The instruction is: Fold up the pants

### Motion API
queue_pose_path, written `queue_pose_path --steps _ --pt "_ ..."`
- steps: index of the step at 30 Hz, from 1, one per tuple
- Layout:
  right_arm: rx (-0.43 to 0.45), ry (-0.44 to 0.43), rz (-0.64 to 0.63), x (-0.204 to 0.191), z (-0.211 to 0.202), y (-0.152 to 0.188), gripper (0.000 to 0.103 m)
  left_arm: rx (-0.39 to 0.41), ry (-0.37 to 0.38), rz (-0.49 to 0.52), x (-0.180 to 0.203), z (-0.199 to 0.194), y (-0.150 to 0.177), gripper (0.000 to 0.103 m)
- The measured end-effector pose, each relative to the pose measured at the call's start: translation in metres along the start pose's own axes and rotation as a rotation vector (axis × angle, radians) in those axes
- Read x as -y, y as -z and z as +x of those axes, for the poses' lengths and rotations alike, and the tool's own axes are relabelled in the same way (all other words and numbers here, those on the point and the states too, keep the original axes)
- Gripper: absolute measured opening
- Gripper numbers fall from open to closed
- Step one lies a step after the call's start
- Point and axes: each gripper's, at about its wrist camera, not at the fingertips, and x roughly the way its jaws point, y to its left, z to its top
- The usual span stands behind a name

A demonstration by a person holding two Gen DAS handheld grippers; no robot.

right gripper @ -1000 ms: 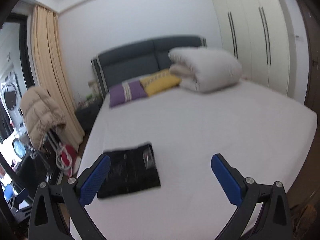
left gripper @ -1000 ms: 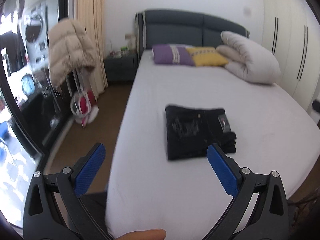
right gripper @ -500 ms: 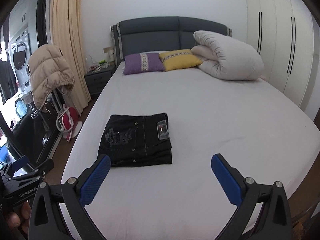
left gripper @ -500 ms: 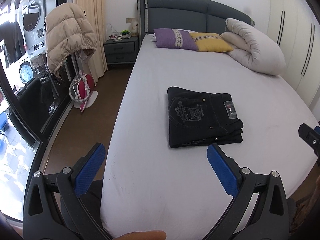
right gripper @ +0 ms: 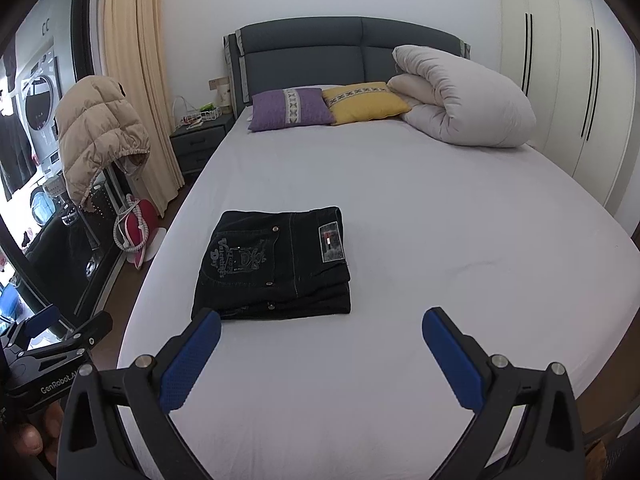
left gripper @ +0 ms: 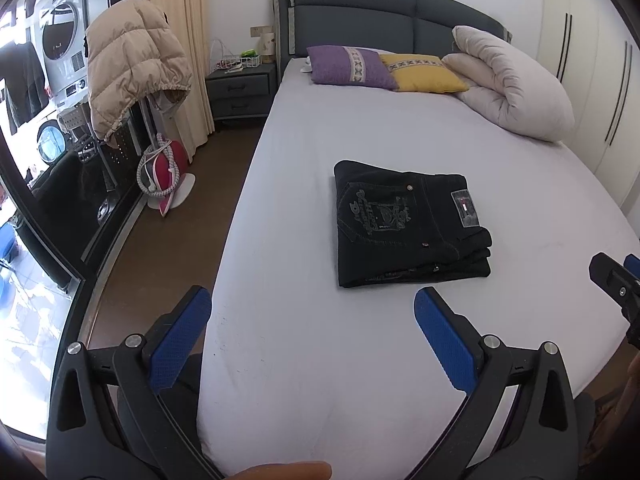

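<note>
One folded pair of black jeans (right gripper: pixel 276 264) lies on one bed (right gripper: pixel 440 240). Two pillows sit at its head, one purple (right gripper: pixel 290 109) and one yellow (right gripper: pixel 366 102), beside one rolled white duvet (right gripper: pixel 464 108). One nightstand (right gripper: pixel 200 142) and one beige puffer jacket (right gripper: pixel 98 132) stand nearby.

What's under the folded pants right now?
The folded black pants lie flat on the bare white bed sheet. Nothing pokes out around their edges; whatever lies directly beneath them is covered.

Bright daylight pours in from the window (left gripper: pixel 24 312) on the left; both views are sharp, edges bowed and dark-cornered by fisheye.
</note>
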Motion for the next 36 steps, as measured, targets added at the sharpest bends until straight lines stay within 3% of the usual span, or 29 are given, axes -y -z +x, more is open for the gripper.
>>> queue_pose_path --steps 36 --pt "-0.031 -0.008 -0.013 -0.0074 0.005 0.0074 0.103 -0.01 0.017 0.001 0.0016 0.0065 0.0038 0.103"
